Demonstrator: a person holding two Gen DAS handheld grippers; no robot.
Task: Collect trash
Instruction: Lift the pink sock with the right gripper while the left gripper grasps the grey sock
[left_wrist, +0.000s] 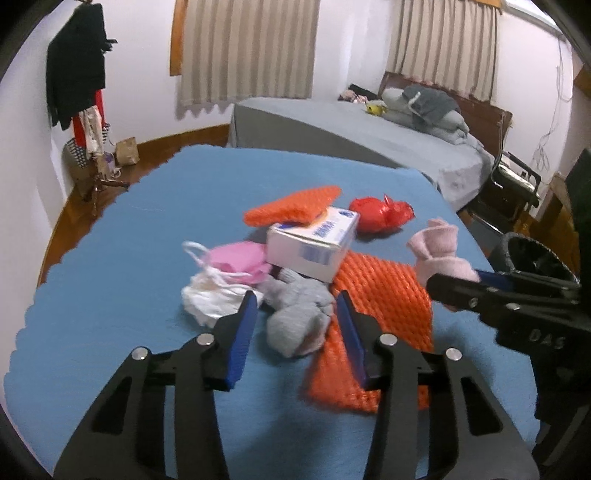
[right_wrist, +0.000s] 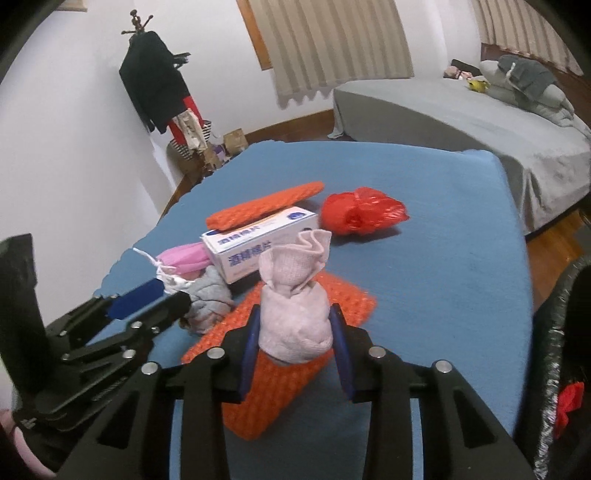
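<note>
A bench (left_wrist: 110, 258) covered in a blue cloth with a scalloped edge fills the foreground, and the trash lies gathered at its middle. A white box with blue print (left_wrist: 312, 242) sits there with a short orange foam net (left_wrist: 291, 205) propped on its top; a crumpled red plastic bag (left_wrist: 380, 214) lies just beyond it. Beside the box are a pink face mask (left_wrist: 236, 260) with white loops and a wad of white paper (left_wrist: 208, 299). A larger orange foam net (left_wrist: 373, 317) lies flat toward the near side.

The left tongs (left_wrist: 297, 312) stand apart, straddling a grey sock bundle (left_wrist: 297, 317); the left pad is clear of it, and whether the right pad touches cannot be told. The right tongs (right_wrist: 293, 328) are clamped on a pale pink sock bundle (right_wrist: 295, 314), which stands upright between the blue pads above the large net.

Behind the bench the floor is reddish wood (left_wrist: 155, 158). A bed with a grey cover (left_wrist: 332, 125) stands by the far wall, with folded grey bedding (left_wrist: 424, 107) and a small yellow object (left_wrist: 375, 108) near its dark wooden headboard (left_wrist: 480, 110). Beige striped curtains (left_wrist: 247, 51) hang over the windows. In the left corner a coat stand (right_wrist: 142, 22) carries a black coat (left_wrist: 75, 62) and red and pale garments, with a striped bag (right_wrist: 181, 151) and a brown paper bag (left_wrist: 126, 151) at its foot. A black bin (left_wrist: 532, 258) shows at the right edge.
</note>
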